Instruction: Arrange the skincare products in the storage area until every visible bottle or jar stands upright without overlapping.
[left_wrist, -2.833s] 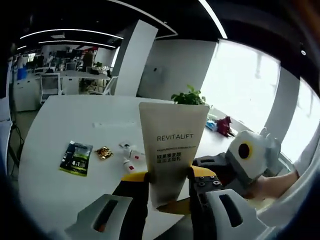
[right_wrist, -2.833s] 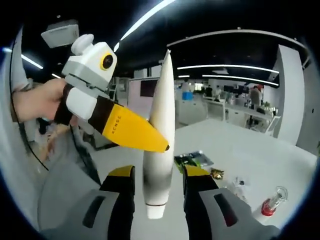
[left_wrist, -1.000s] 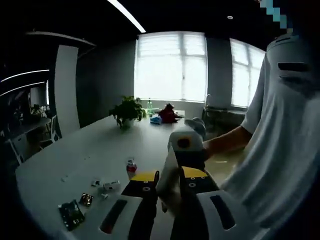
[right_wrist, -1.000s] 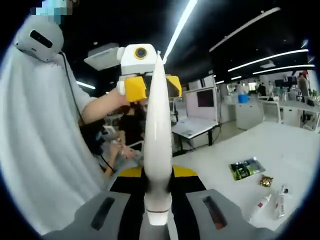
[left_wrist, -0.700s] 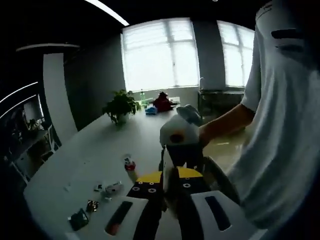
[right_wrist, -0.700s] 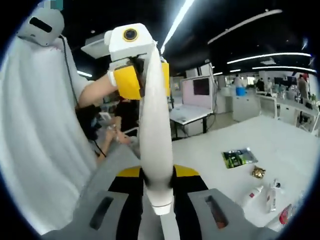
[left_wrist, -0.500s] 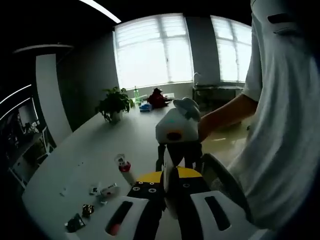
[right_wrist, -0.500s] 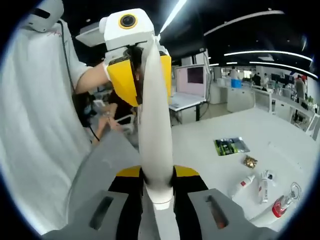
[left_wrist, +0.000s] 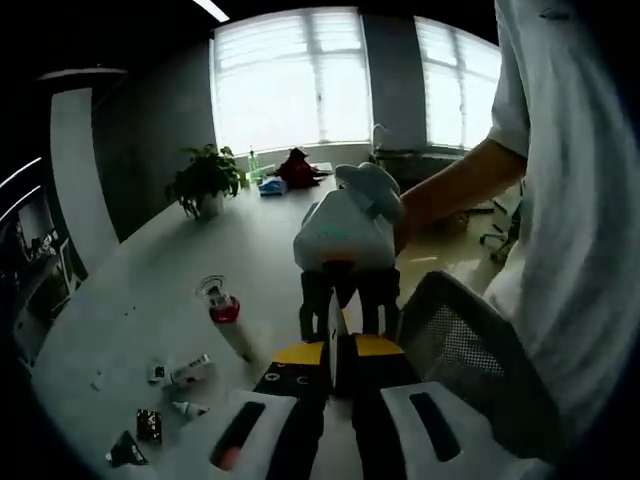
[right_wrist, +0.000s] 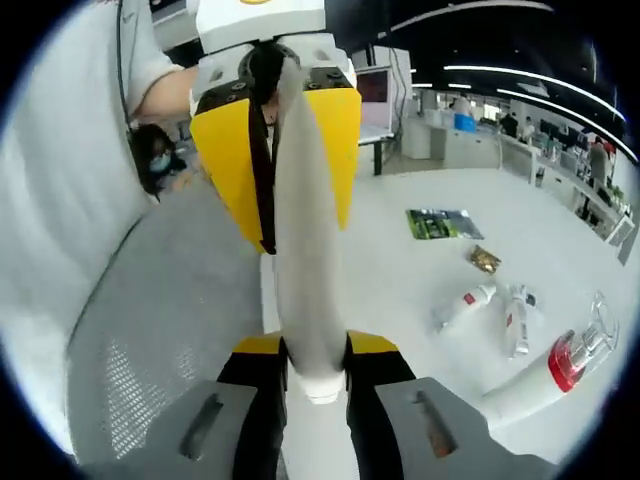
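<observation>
The worktop (right_wrist: 420, 270) carried the other skincare products, all lying flat: a bottle with a red band and clear cap (right_wrist: 548, 373), and two small white tubes (right_wrist: 462, 303) beside it. In the left gripper view the same bottle (left_wrist: 222, 312) lay near small packets (left_wrist: 180, 372) on the worktop (left_wrist: 150, 300), with a mesh chair back (left_wrist: 470, 360) close on the right and a person's sleeve (left_wrist: 570, 200) behind it.

The step in hand was, by my judgement, a mid-air hand-over or re-grip of the white cream tube (right_wrist: 305, 250), held well above the worktop and not yet stood up. The right gripper (right_wrist: 312, 365) had its fingers closed narrow on the tube's cap end, with the cap just below them. The left gripper (right_wrist: 275, 150), seen from the right gripper view, clamped the flat crimped end from the opposite side. In the left gripper view the left gripper (left_wrist: 338, 352) showed its fingers nearly together on the thin edge of the tube (left_wrist: 334, 330), though the dim light made contact hard to confirm, with the right gripper (left_wrist: 345, 265) facing it.

The next move would call for one gripper to let go and the other to stand the tube cap-down on a bare spot, apart from the lying items
</observation>
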